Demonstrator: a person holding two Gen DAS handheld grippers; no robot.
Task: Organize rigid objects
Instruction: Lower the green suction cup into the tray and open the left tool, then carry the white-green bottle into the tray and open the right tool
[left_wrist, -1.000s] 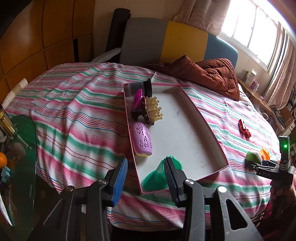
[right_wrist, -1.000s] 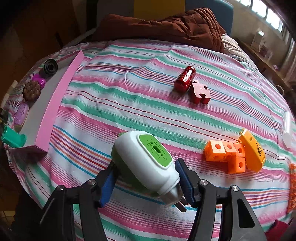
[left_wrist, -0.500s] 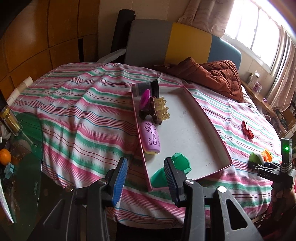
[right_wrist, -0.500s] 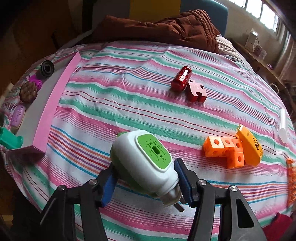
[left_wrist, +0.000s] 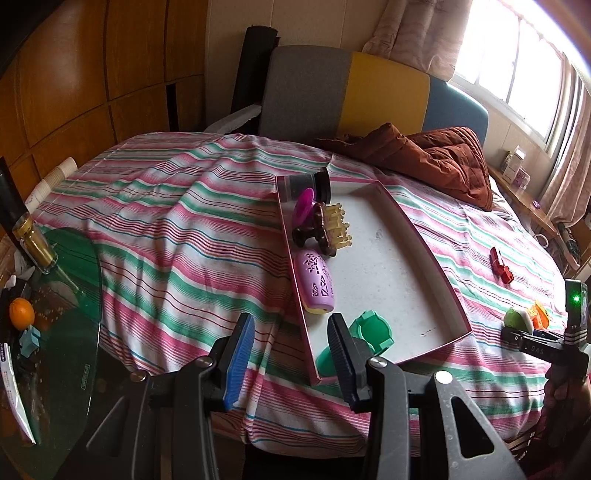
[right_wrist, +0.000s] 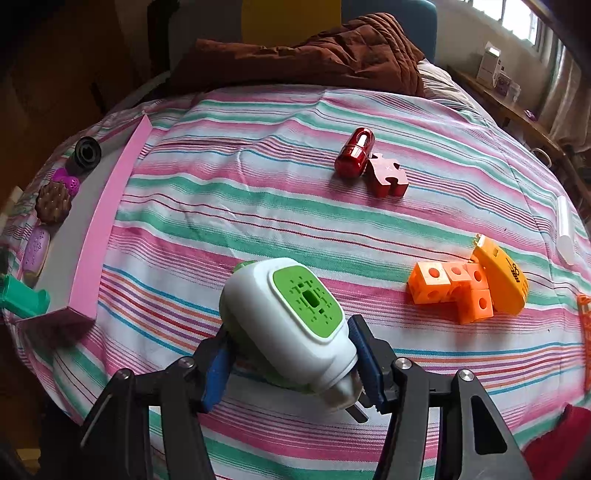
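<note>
A pink-rimmed tray lies on the striped bedspread and holds a black jar, a magenta disc, a brown comb-like piece, a lilac case and a green plastic piece. My left gripper is open and empty at the tray's near corner. My right gripper is shut on a white and green plug adapter, held just above the bedspread. The tray is at the far left in the right wrist view.
On the bedspread lie a red capsule, a red puzzle piece, orange cubes, an orange gadget and a white tube. A brown quilt lies at the back. A glass table stands left.
My left gripper has drawn back from the tray, still open. My right gripper keeps its hold on the adapter and has shifted slightly.
</note>
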